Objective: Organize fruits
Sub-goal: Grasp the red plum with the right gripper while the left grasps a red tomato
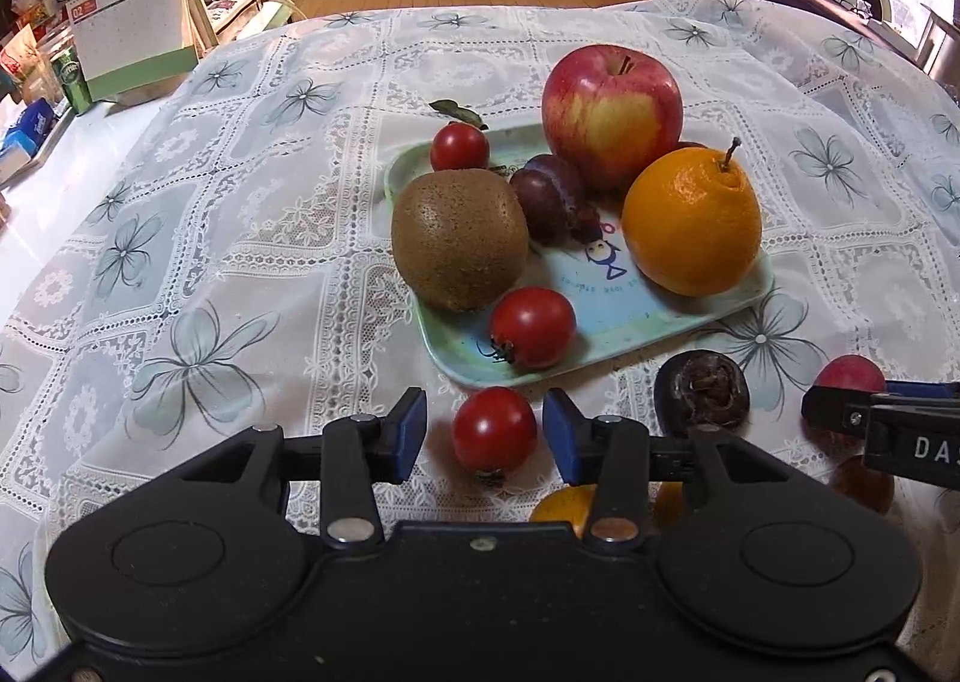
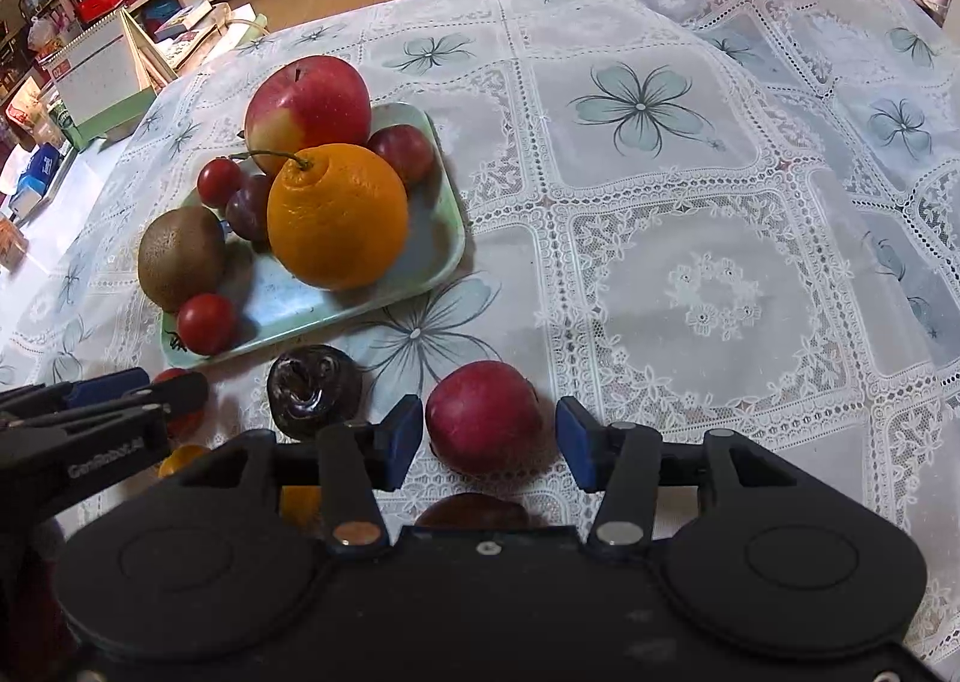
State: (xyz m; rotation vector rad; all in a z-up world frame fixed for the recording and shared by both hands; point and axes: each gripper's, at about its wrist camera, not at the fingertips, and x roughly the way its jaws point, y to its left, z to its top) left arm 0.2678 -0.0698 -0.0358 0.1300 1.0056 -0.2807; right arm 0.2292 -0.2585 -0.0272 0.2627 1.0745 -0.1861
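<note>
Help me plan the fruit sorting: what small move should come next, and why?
Probably close the left gripper on the small red cherry tomato: its open blue pads already flank the tomato, which sits on the lace tablecloth just off the pale green tray.

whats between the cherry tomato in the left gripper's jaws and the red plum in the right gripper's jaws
A dark, wrinkled round fruit sits on the tablecloth between the cherry tomato and the red plum, just in front of the tray. Both wrist views show it.
</note>
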